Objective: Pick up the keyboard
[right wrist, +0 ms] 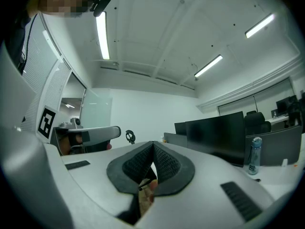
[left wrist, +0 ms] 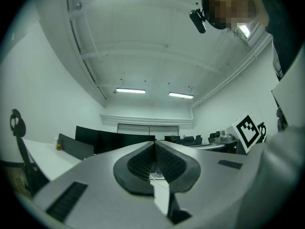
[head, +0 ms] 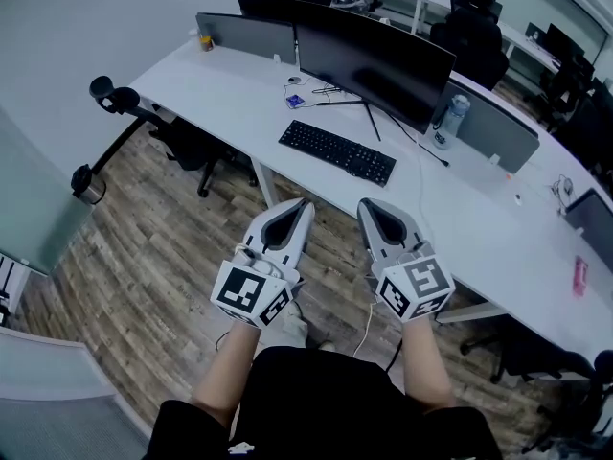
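Observation:
A black keyboard [head: 337,151] lies on the white desk [head: 479,228] in front of a wide dark monitor [head: 374,60]. Both grippers hang over the wooden floor, short of the desk's near edge and apart from the keyboard. My left gripper [head: 305,203] is shut with nothing in it; in the left gripper view its ribbed pads [left wrist: 155,147] meet at the tips. My right gripper [head: 364,203] is shut and empty too, its pads [right wrist: 153,147] closed together in the right gripper view. Neither gripper view shows the keyboard.
A water bottle [head: 450,121] stands right of the monitor, with grey dividers [head: 247,34] along the desk. A black office chair [head: 182,142] sits under the desk at left, and a pink item [head: 579,276] lies at far right. Cables run across the desk.

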`<move>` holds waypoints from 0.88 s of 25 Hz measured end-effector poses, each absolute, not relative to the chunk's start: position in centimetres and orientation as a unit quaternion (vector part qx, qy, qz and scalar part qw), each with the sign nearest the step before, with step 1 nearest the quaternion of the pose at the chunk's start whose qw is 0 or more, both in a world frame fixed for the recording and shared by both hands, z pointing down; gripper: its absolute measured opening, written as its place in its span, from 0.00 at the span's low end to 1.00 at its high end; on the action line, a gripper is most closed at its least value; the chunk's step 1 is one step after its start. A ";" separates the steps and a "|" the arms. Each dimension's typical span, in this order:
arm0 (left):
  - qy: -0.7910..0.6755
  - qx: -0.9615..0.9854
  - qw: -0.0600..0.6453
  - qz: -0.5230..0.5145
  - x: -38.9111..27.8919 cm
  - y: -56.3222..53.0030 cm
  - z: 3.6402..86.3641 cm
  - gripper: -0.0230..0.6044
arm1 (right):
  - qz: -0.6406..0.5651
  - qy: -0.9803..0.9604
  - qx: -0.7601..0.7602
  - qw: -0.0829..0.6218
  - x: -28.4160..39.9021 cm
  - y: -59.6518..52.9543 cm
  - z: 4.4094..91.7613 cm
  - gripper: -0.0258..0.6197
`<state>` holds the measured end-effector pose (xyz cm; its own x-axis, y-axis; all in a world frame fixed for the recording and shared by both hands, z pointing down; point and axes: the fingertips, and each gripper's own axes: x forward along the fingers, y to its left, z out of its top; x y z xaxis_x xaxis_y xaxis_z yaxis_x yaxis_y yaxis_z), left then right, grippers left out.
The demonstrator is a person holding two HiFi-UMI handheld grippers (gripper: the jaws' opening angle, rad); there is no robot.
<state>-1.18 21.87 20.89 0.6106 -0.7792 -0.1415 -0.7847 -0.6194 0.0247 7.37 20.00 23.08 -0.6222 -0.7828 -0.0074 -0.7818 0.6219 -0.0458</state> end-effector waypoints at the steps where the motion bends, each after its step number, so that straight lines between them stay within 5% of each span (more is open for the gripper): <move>1: 0.435 -0.897 0.021 0.067 -1.1 21.6 20.9 0.05 | -0.018 0.900 -0.434 0.014 7.4 19.7 23.0 0.05; 22: 0.429 -0.901 0.017 0.056 -4.6 13.2 21.6 0.05 | -0.027 0.892 -0.452 0.011 4.2 11.7 23.2 0.05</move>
<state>-4.65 13.18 21.60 0.6259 -0.7714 -0.1150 -0.7752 -0.6315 0.0165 4.23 11.70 23.25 -0.5912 -0.8065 0.0056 -0.8053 0.5900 -0.0581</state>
